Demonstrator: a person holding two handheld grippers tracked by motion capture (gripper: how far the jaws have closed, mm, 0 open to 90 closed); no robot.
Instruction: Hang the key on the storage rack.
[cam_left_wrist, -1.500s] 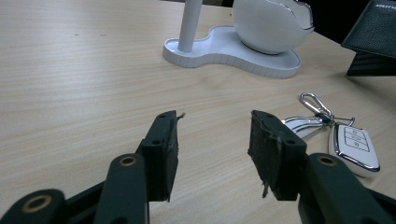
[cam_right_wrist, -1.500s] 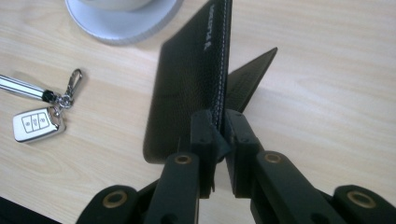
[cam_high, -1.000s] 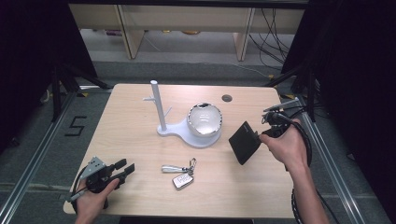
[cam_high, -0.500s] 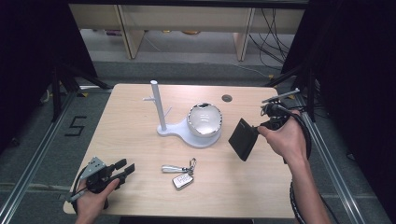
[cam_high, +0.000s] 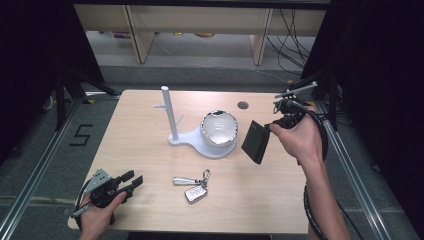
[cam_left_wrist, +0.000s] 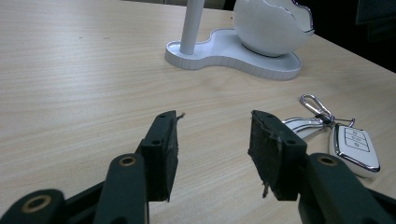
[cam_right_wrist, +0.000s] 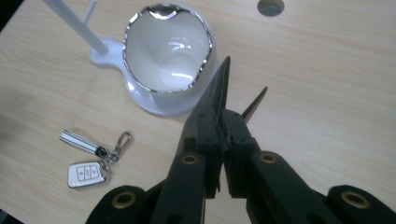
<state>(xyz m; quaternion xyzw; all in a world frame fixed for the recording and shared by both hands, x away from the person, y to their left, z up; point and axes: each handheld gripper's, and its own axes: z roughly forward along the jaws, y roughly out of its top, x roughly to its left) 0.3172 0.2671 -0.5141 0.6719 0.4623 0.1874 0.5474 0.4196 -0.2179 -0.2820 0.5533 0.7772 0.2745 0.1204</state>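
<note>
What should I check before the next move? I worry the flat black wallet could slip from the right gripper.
1. Right gripper clamped on the flat black wallet: ok.
2. Wallet lifted off the light wooden table: ok.
3. White egg-shaped bowl on its white stand, nothing seen inside: ok.
4. Left gripper open and holding nothing: ok.
5. White car key fob lying apart from both grippers: ok.
6. Firmness of grip: cannot tell.

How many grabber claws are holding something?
1. The right gripper pinches a black wallet above the table, beside the white bowl. The left gripper, near the keys, holds nothing.
</note>
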